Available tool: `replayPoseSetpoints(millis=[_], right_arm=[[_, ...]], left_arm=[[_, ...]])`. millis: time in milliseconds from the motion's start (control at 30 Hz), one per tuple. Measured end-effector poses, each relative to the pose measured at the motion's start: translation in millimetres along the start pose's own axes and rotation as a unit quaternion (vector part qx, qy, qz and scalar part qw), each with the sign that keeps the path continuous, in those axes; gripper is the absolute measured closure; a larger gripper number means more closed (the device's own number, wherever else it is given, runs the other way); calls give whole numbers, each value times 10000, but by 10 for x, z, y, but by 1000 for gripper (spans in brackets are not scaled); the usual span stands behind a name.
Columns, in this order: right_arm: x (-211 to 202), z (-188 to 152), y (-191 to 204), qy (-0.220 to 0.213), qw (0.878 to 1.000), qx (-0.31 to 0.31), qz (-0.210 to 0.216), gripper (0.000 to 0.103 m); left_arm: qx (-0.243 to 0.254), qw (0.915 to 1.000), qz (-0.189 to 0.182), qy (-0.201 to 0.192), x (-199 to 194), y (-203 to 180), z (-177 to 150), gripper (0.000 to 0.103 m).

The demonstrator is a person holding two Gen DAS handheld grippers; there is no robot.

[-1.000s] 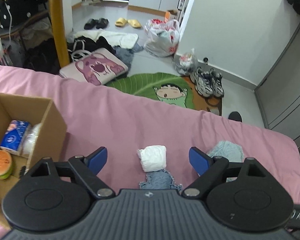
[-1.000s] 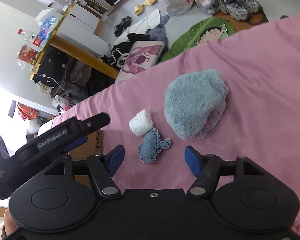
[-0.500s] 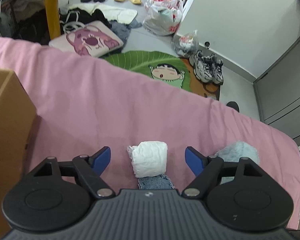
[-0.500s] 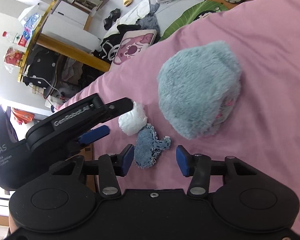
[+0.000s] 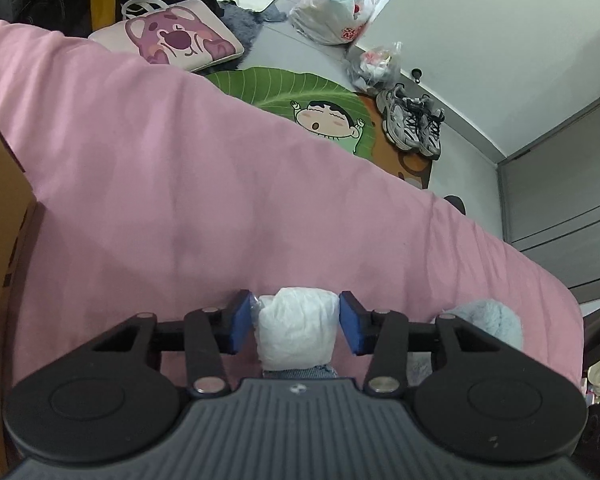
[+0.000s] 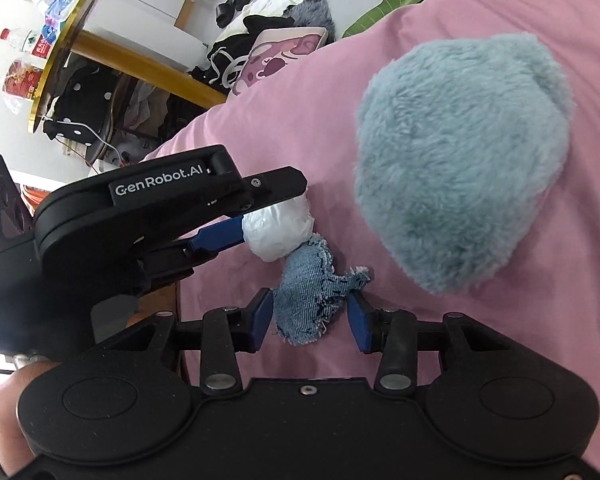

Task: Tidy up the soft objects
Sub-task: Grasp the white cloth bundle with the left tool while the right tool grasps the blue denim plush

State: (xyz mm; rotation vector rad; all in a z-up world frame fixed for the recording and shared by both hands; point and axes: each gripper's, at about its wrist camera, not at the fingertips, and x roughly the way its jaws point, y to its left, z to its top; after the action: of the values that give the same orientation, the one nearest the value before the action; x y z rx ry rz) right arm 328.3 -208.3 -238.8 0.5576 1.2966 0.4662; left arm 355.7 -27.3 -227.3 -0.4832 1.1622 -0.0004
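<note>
Left gripper (image 5: pixel 296 326) brackets the white wrapped bundle (image 5: pixel 297 330) on the pink bedspread (image 5: pixel 180 184); pads at its sides, firm clamping cannot be confirmed. Right gripper (image 6: pixel 309 316) straddles the denim piece (image 6: pixel 309 294), which touches the bundle; jaws not closed. Risk: lifting either may drag its neighbour; a slack grip could drop it.

A pink bedsheet (image 5: pixel 220 184) fills the centre; beyond it, upper frame, a grey floor (image 5: pixel 284 44) holds a green leaf-shaped cartoon rug (image 5: pixel 300 100) beside a white wall (image 5: pixel 500 32).
</note>
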Motion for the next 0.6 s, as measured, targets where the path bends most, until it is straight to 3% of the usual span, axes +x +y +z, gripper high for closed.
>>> replayPoseSetpoints(millis=[100,167,267,600], right_arm=[[19,-5,39,-34,9999,-120,-81,62],[42,-15,100,-53,9994,-279,-179,74],[23,-36,119,-48,9991,-381,-188,83],[-252,-112,258,-376,9964,-699,-308,84]], left_arm=[[-76,10000,-54,-1,-12,22,4,59],[-142,9999,-83,-20,-31,30,3,60],[-117,9998,-129,-128,-111,21,-2,60],[-153,9983,-215,-515,-544,30,-73,60]])
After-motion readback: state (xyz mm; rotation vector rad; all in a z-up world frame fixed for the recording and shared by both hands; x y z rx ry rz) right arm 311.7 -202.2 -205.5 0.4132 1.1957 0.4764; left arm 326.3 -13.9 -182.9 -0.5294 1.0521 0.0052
